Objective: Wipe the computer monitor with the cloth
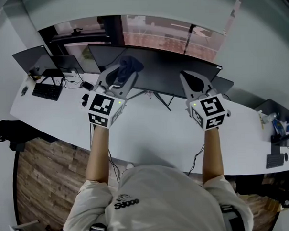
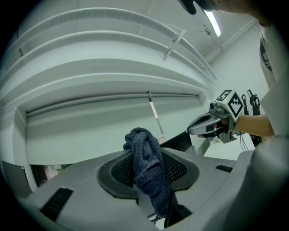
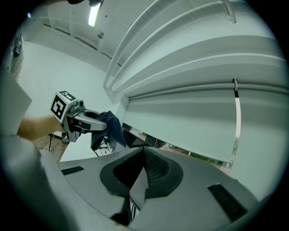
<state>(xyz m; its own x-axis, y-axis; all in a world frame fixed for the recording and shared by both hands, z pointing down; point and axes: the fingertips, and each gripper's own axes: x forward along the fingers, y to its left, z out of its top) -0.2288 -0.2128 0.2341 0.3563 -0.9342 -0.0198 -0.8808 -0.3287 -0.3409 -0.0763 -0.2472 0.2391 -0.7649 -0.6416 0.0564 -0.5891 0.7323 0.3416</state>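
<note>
Holding the cloth [image 1: 129,65] tight in my left gripper [image 1: 120,79], right gripper [image 1: 195,84] closed and empty, I should press softly and rub across the monitor [image 1: 169,73] right ahead.

— What's being worn?
— A white short-sleeved T-shirt [image 1: 153,198], with small dark print on the chest.
— And the tools?
— The left gripper [image 1: 122,74] and right gripper [image 1: 191,80] are grey shells with black ribbed pads [image 2: 179,169]. Each carries a cube [image 1: 105,108] of black-and-white square markers.
</note>
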